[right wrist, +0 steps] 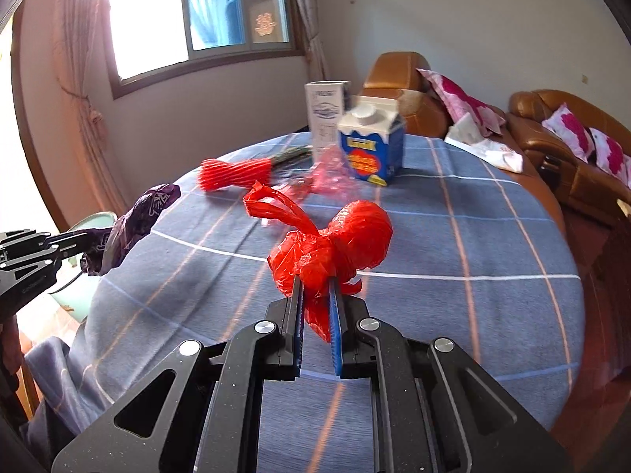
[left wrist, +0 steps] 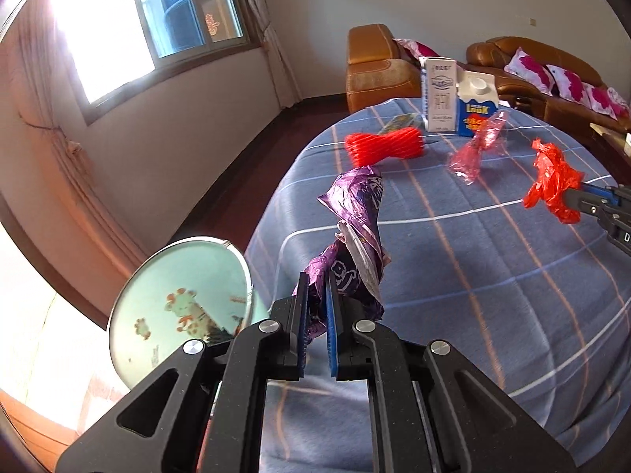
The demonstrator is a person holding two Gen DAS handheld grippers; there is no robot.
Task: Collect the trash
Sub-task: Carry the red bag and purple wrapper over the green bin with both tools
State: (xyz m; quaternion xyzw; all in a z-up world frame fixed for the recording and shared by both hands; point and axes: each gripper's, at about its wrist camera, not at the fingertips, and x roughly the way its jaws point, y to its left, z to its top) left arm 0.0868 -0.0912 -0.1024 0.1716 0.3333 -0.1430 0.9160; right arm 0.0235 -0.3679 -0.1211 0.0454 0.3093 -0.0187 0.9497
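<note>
Purple crinkled foil is what your left hand-held gripper (left wrist: pixel 315 295) has clamped: the purple wrapper (left wrist: pixel 355 232) rises from between its closed pads at lower centre of the left wrist view, held above the edge of the surface (left wrist: pixel 493 283) with its blue plaid cloth. From the right wrist view you see the same wrapper (right wrist: pixel 138 220) at the left edge, sticking out of that hand-held gripper (right wrist: pixel 84 238).

Your right hand-held gripper (right wrist: pixel 315 295) is pinched on the red plastic bag (right wrist: pixel 335 244), a knotted bundle bulging above the pads at centre frame, one loop handle trailing up and left. In the left wrist view that bag (left wrist: pixel 552 185) hangs at the right edge.

Further back on the cloth lie a red foam net sleeve (left wrist: pixel 384 144) at upper centre and a crumpled pink cellophane piece (left wrist: pixel 477 149) to its right, apart from each other. Behind them stand a tall white carton (left wrist: pixel 437 92) and a shorter blue carton (left wrist: pixel 475 108) with a white cap, touching side by side.

At lower left of the left wrist view, a round pale-green bin (left wrist: pixel 181 311) with a cartoon print sits just beside the surface's edge. Brown leather sofas (left wrist: pixel 552 67) with pink-flowered cushions fill the upper right.
</note>
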